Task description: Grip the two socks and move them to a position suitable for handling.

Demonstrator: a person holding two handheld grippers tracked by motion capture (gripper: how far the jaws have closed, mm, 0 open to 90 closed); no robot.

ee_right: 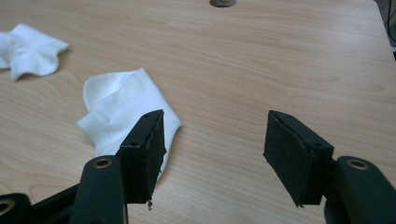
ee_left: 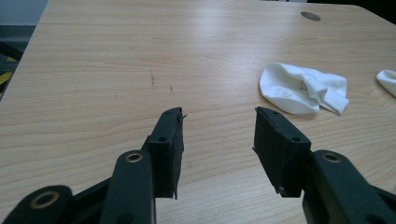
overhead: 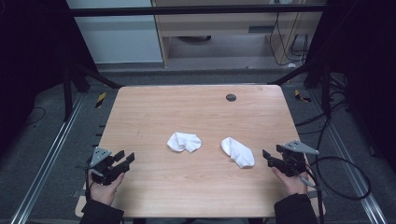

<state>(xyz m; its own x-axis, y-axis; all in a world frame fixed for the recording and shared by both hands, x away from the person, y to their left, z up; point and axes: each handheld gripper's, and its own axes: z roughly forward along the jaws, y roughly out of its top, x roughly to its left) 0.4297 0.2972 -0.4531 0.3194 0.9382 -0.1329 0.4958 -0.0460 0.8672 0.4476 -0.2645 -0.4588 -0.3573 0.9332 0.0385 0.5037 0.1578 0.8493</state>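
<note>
Left of my right gripper (overhead: 267, 156) lay two white socks (overhead: 237, 152); the nearer slanted toward it. Both grippers, left (overhead: 125, 157) too, gaped wide, empty.

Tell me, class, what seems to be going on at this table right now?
A person sits at a wooden table with a two-jaw gripper in each hand. Two crumpled white socks lie in the middle: the left sock and the right sock. The left gripper and the right gripper both rest near the table's front corners with jaws open and nothing between them. Neither sock is touched yet; the right gripper is the closer one to a sock.
</note>
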